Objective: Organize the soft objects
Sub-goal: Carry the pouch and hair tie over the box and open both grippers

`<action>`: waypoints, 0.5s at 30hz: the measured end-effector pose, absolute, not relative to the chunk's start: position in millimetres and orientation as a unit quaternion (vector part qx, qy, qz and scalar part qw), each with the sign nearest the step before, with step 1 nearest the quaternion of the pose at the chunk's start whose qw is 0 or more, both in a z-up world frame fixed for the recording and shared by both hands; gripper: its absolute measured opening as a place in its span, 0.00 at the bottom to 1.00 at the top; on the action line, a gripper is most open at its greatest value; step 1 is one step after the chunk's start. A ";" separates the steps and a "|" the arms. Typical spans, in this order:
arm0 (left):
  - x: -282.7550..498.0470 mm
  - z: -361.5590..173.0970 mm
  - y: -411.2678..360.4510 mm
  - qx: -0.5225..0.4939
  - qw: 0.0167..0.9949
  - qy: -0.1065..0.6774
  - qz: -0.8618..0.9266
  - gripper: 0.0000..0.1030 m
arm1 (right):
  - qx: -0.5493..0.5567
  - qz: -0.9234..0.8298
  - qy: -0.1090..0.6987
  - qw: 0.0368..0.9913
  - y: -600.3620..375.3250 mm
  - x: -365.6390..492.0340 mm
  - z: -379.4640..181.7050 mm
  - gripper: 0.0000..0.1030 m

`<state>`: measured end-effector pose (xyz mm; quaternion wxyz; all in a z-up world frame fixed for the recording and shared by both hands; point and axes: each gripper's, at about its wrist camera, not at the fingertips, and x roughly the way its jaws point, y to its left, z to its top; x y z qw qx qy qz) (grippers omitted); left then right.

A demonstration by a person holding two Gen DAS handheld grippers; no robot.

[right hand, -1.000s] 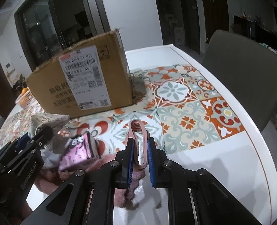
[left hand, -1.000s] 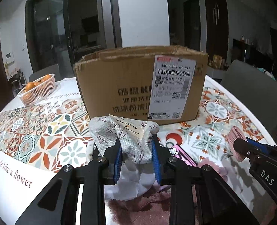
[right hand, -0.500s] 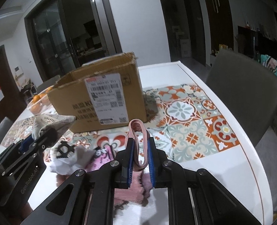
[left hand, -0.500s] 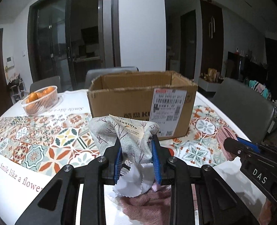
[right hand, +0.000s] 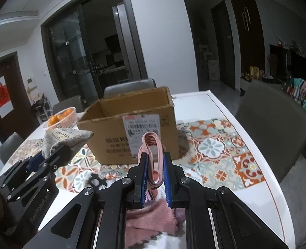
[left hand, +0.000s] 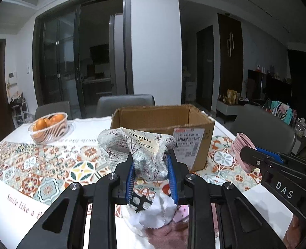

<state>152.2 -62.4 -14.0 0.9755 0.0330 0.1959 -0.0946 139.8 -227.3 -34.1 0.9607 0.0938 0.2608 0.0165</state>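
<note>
The left gripper is pinching a grey branch-printed fabric pouch with a cream label, lifted above the table's near edge. The right gripper is clamping a coiled pink cord bundle. Both look light and limp, so a mid-body pinch is suiting them. The open brown cardboard box is sitting mid-table.
</note>
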 end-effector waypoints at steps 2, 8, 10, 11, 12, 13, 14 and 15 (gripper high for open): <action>152.3 -7.6 -59.8 0.032 0.977 0.187 -0.097 0.27 | 0.091 0.019 0.252 0.963 -224.3 139.9 -27.7 0.15; 155.3 8.9 -53.8 0.038 0.982 0.158 -0.098 0.27 | 0.087 0.025 0.226 0.970 -216.9 144.9 -10.8 0.15; 157.3 14.2 -53.0 0.039 0.983 0.150 -0.097 0.27 | 0.088 0.029 0.219 0.971 -215.1 147.8 -6.0 0.15; 158.9 17.1 -52.2 0.039 0.984 0.145 -0.098 0.27 | 0.088 0.030 0.215 0.972 -214.1 149.8 -2.8 0.15; 160.6 19.8 -51.6 0.040 0.984 0.141 -0.097 0.27 | 0.087 0.030 0.210 0.973 -213.0 151.6 -0.2 0.15; 161.9 21.5 -51.3 0.041 0.985 0.138 -0.097 0.27 | 0.086 0.030 0.203 0.975 -212.1 153.8 3.5 0.15; 163.8 23.9 -50.7 0.041 0.985 0.134 -0.097 0.27 | 0.086 0.030 0.198 0.976 -211.2 155.9 6.6 0.15; 165.6 25.9 -50.4 0.042 0.986 0.131 -0.097 0.27 | 0.085 0.031 0.195 0.977 -211.0 158.2 8.6 0.15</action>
